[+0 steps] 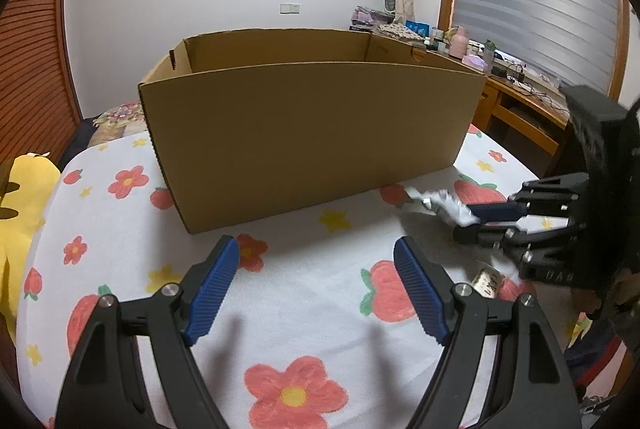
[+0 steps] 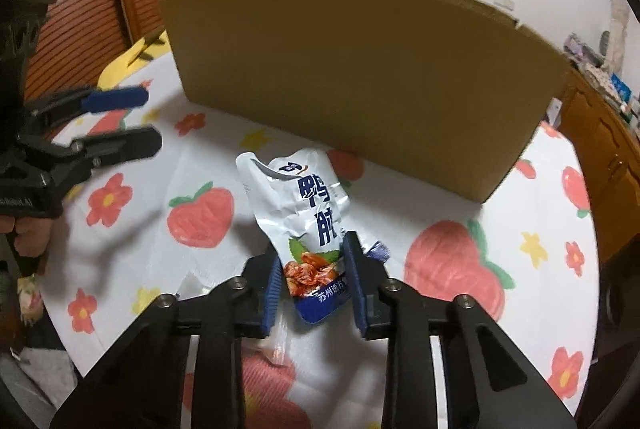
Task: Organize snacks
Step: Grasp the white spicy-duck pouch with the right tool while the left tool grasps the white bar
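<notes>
An open brown cardboard box (image 1: 312, 133) stands on the flowered cloth; it also shows in the right wrist view (image 2: 360, 85). My right gripper (image 2: 314, 269) is shut on a white and blue snack pouch (image 2: 304, 205) with Chinese lettering, held above the cloth in front of the box. The same pouch (image 1: 444, 205) and right gripper (image 1: 476, 219) show at the right of the left wrist view. My left gripper (image 1: 316, 277) is open and empty, low over the cloth before the box; it also shows in the right wrist view (image 2: 144, 119).
A white cloth (image 1: 320, 289) with red flowers and strawberries covers the surface. Another small packet (image 1: 486, 283) lies on it under the right gripper. A yellow plush (image 1: 20, 213) sits at the left edge. A cluttered wooden desk (image 1: 520, 97) stands behind right.
</notes>
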`<move>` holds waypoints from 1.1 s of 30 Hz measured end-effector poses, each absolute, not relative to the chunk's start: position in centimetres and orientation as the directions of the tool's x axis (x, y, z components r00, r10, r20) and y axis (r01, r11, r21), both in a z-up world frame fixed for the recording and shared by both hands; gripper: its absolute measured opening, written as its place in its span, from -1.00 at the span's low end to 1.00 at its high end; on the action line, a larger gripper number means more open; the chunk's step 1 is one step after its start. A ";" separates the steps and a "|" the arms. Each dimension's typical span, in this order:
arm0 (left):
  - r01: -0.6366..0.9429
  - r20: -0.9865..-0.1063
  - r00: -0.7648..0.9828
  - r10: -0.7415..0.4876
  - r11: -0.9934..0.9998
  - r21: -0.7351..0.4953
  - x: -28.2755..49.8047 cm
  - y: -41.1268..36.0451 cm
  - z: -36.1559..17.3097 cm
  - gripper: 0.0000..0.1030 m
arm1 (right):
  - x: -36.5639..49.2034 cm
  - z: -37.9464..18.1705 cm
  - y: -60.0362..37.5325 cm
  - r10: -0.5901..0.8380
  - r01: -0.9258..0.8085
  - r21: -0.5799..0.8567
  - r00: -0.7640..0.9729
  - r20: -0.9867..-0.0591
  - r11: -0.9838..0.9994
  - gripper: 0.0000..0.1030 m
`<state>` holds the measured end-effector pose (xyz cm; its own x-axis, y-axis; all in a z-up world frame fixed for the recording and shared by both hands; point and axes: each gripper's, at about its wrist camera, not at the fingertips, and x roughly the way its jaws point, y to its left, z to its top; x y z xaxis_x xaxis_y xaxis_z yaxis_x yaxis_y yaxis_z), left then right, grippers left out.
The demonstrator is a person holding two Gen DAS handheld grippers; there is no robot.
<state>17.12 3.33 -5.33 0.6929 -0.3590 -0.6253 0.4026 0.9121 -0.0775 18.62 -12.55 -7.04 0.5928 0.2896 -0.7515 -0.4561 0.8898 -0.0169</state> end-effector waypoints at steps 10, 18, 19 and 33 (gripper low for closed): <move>0.509 -0.657 0.626 -0.421 0.858 -0.064 15.9 0.2 -5.3 0.55 | 17.8 -6.1 -15.0 0.300 -0.390 0.038 0.637 -0.710 0.920 -0.58; 0.631 -0.716 0.515 -0.471 0.773 -0.055 14.4 -3.1 -5.6 0.55 | 17.1 -5.9 -16.9 0.323 -0.363 0.096 0.641 -0.696 0.927 -0.58; 0.644 -0.729 0.498 -0.470 0.763 -0.051 14.3 -3.6 -5.8 0.55 | 17.1 -5.9 -16.9 0.323 -0.362 0.096 0.641 -0.696 0.927 -0.58; 0.678 -0.788 0.402 -0.466 0.730 -0.085 14.5 -5.7 -7.3 0.21 | 16.1 -5.9 -18.1 0.315 -0.335 0.112 0.649 -0.692 0.935 -0.59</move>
<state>14.54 -5.72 -7.29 0.4023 -0.4656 -0.7883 0.6778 0.7303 -0.0854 16.11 -18.13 -5.85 0.6489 0.3155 -0.6923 -0.3353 0.9354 0.1119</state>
